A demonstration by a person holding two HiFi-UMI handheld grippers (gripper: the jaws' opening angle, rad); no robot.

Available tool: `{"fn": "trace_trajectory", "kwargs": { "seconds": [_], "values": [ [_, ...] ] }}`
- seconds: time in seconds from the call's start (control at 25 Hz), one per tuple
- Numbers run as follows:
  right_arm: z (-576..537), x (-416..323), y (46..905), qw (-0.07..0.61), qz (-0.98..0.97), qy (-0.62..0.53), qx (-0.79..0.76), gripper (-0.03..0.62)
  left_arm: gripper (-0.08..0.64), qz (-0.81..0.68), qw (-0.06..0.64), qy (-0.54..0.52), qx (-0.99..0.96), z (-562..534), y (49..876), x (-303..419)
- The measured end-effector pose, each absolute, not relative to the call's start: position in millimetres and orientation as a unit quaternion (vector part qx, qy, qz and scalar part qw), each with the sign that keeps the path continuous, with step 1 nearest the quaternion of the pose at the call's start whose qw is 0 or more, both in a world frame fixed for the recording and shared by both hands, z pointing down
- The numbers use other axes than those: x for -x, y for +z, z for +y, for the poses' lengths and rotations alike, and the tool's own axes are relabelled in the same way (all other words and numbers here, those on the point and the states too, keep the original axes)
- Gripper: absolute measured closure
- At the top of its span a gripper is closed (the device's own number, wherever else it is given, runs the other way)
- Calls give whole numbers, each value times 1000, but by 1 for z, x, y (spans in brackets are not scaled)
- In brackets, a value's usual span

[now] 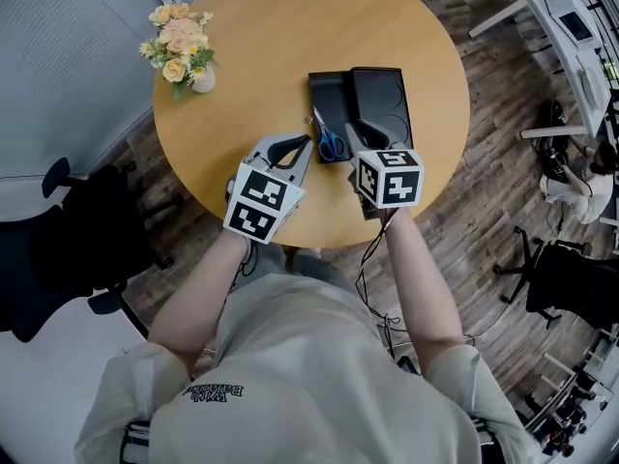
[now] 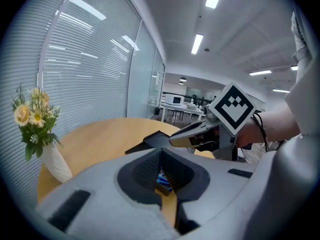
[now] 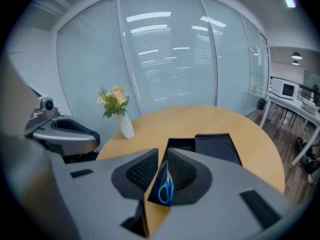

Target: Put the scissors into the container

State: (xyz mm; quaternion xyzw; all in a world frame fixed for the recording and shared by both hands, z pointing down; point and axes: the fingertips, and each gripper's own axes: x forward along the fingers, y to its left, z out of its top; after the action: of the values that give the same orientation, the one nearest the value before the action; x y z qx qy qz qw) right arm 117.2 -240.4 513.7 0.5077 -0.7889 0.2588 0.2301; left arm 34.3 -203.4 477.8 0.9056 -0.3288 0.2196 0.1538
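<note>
Currently left tool [image 2: 160,151] and right tool [image 3: 162,153] sit closed, empty; scissors [image 1: 330,141] lie on the container's [image 1: 382,95] left half on the counter [image 1: 290,27], so I judge placement nearly done.

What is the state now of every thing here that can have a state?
left gripper: jaws together, holding nothing.
right gripper: jaws together, holding nothing.
scissors: blades closed, lying flat on the container's left half, not gripped.
container: open, two black halves side by side.
vase: upright, with flowers in it.
</note>
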Motion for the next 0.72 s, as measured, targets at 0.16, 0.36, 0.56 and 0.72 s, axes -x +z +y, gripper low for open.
{"fn": "trace_trajectory", "kwargs": {
  "seconds": [0.16,0.36,0.56,0.72],
  "values": [
    [-235,-119,466,178,-804,236,-516,525,535,-335,128,205,-911,-201,447,-34],
    [-225,-116,401,123,-823,192,-521,533,535,-333,89,174,-923,-192,391,-34],
    [-204,-115,337,61,-840,171,-512,543,535,-341,29,149,-928,-184,337,-34],
    [-185,-114,294,29,-850,140,-506,545,535,-340,-11,138,-930,-172,305,-37]
  ]
}}
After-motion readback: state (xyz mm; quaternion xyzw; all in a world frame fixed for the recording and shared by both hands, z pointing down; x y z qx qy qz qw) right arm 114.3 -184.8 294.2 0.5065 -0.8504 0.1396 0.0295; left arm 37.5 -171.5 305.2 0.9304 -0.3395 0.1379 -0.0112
